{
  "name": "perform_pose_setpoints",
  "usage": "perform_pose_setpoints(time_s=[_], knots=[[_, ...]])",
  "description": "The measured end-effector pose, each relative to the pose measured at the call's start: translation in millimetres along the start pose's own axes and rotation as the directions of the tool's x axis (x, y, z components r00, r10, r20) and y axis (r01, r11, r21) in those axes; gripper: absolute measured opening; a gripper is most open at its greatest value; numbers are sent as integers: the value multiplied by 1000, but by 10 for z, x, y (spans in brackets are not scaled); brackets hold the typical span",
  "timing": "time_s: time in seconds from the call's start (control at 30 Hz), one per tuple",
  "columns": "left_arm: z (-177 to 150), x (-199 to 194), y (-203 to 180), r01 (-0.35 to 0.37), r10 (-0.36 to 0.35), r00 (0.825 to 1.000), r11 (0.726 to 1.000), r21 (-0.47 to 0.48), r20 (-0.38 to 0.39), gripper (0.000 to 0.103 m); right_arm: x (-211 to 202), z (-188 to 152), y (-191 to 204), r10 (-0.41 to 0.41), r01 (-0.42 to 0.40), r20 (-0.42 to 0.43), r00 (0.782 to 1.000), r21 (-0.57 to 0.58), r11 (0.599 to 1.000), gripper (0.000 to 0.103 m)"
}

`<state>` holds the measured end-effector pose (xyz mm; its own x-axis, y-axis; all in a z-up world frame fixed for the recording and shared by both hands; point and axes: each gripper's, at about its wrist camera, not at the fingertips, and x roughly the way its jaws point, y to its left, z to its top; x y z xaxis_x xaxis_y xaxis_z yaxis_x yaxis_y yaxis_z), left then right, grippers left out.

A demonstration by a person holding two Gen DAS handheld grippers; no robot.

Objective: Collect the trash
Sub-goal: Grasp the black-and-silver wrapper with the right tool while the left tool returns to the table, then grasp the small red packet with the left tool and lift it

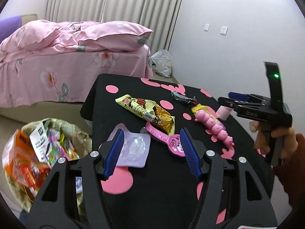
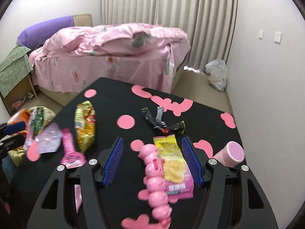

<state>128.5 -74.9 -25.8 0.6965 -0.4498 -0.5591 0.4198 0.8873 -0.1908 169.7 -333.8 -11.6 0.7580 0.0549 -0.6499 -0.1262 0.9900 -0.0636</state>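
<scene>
My left gripper (image 1: 151,150) is open over the black table (image 1: 162,190), its fingers astride a clear plastic blister pack (image 1: 133,148) and a pink card package (image 1: 167,139). A yellow snack wrapper (image 1: 146,112) lies just beyond. My right gripper (image 2: 152,160) is open, its fingers around a pink segmented pig toy (image 2: 154,183) and a yellow-pink chip packet (image 2: 173,162). A dark crumpled wrapper (image 2: 162,123) lies farther back. The trash bag (image 1: 38,152), full of packaging, stands left of the table.
A pink cup (image 2: 231,153) lies on its side at the table's right. A bed with pink bedding (image 1: 66,57) stands behind the table. A white plastic bag (image 2: 217,74) sits on the floor by the curtain.
</scene>
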Motion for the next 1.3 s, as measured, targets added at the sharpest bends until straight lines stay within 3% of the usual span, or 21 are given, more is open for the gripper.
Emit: perform_pose_setpoints(time_s=[0.13, 0.23, 0.37, 0.43, 0.47, 0.5, 0.67, 0.87, 0.93, 1.07, 1.3], knots=[[63, 62, 94, -24, 24, 1000, 1000, 9, -16, 58, 458, 135, -47, 49, -50, -48, 998, -20, 999, 60], [72, 52, 189, -27, 28, 999, 1000, 12, -33, 58, 785, 254, -88, 66, -69, -78, 995, -36, 997, 54], [19, 71, 333, -23, 24, 997, 1000, 9, -70, 58, 1224, 329, -83, 55, -73, -190, 980, -85, 994, 46], [-14, 98, 387, -25, 26, 996, 1000, 2, -80, 58, 1357, 301, -69, 50, -79, -245, 968, -110, 991, 37], [-34, 118, 418, -29, 28, 996, 1000, -3, -86, 58, 1386, 279, -64, 46, -80, -263, 964, -121, 989, 26], [-53, 134, 438, -35, 34, 995, 999, -8, -92, 58, 1381, 259, -56, 25, -63, -265, 964, -136, 989, 23], [-102, 275, 512, -63, 57, 989, 997, -41, -134, 58, 868, 282, -52, 4, -20, -147, 989, -105, 994, 21], [-92, 465, 447, -98, 92, 968, 995, -14, -233, 58, 105, 200, 38, 54, -56, -45, 998, -50, 997, 21], [-107, 456, 377, -63, 63, 968, 998, 6, -244, 58, -143, 93, 114, 73, -74, -19, 997, -48, 996, 21], [-172, 360, 191, 76, -75, 960, 997, -9, -269, 58, -421, -135, 230, 100, -99, 1, 995, -26, 995, 21], [-186, 209, 41, 110, -102, 965, 994, 20, -240, 58, -666, -477, 203, 96, -99, 33, 995, 83, 992, 21]])
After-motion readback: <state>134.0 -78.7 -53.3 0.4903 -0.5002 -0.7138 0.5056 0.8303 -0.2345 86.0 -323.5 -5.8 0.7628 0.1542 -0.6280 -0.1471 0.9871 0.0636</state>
